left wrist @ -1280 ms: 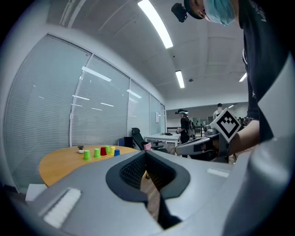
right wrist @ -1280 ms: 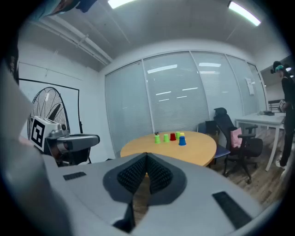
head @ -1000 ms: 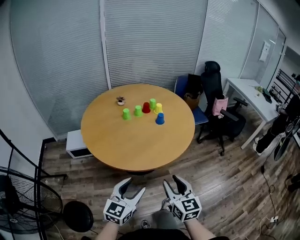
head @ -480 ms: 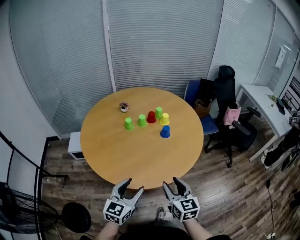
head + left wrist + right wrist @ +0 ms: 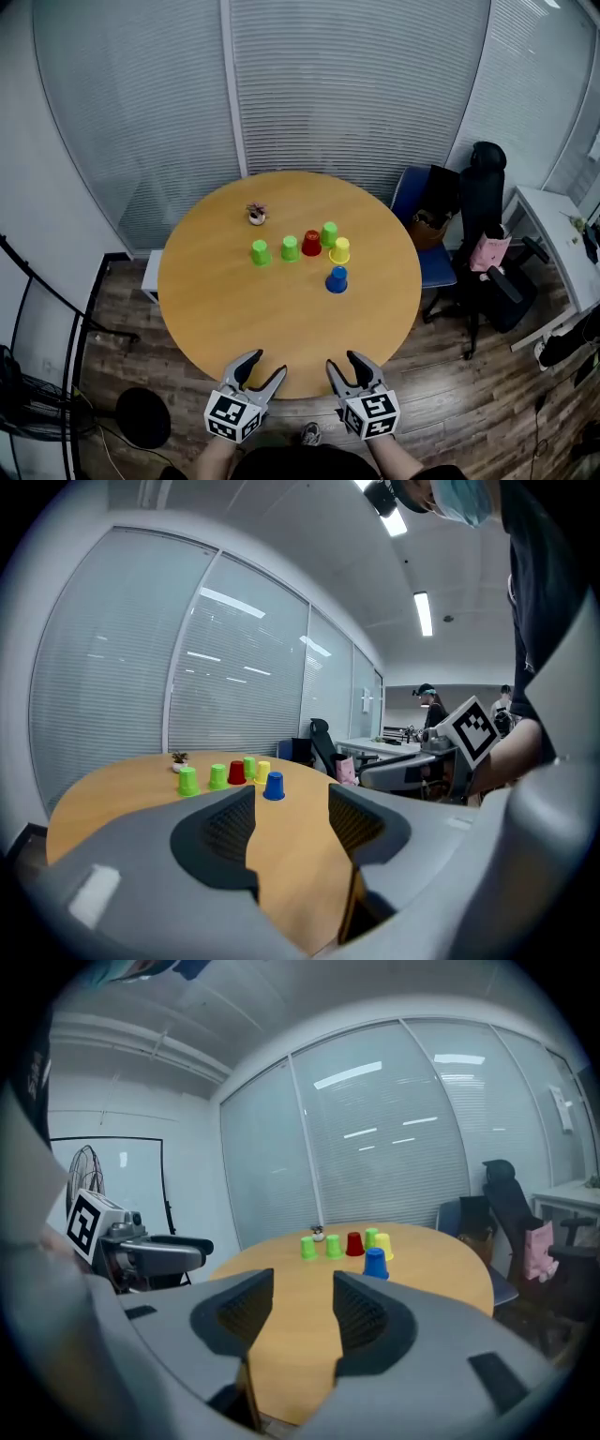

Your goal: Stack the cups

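**A:** What has changed with the cups?

**B:** Nothing among themselves. All six keep their places on the round table (image 5: 225, 309), past its middle. Only the viewpoint has come closer, so the table sits larger and lower in the head view than a second ago.

**A:** How do they look?

**B:** All mouth-down, none stacked. The blue cup (image 5: 337, 279) stands alone, nearest the person. Behind it is the yellow cup (image 5: 339, 250), with the far green cup (image 5: 329, 233) just beside it at the back. Leftward run the red cup (image 5: 311, 243), the middle green cup (image 5: 290, 248) and the left green cup (image 5: 261, 252) in a loose row. They are close together; whether any touch I cannot tell.

**A:** Anything else on the tabletop?

**B:** A small potted plant (image 5: 256, 215), beyond the row's left end.

**A:** And the grippers?

**B:** A second ago both hung over the wooden floor (image 5: 469, 394), short of the table. Now the left gripper (image 5: 266, 367) and the right gripper (image 5: 344, 365) have their tips at the near edge, well apart from the cups. The left jaws stand wide apart and empty. The right jaws have just been opening and stand apart too, with only the tabletop seen between them.

**A:** The surroundings?

**B:** Glass walls with blinds (image 5: 356, 94) behind the table, and a black office chair (image 5: 487, 234) to its right.
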`<state>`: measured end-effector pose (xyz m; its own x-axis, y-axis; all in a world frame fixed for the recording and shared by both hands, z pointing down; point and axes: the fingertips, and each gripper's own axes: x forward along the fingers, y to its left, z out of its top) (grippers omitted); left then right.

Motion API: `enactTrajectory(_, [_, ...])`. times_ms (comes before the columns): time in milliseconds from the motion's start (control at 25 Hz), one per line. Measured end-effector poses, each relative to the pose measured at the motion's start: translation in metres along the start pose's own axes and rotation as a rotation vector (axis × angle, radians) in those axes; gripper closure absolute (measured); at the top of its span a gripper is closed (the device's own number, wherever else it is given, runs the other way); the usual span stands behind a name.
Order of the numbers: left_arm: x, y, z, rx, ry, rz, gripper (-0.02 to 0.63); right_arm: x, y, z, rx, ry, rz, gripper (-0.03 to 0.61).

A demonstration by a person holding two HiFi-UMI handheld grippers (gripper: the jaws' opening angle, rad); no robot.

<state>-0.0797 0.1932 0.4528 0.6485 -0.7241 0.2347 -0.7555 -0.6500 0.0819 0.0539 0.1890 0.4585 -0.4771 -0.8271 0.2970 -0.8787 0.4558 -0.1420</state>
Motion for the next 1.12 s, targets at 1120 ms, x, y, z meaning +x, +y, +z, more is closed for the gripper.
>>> enactTrajectory(1120, [0.138, 0.085, 0.015, -0.007, 0.066, -0.145, 0.382, 0.108, -0.075, 0.017, 0.037, 0.044, -0.146, 0.411])
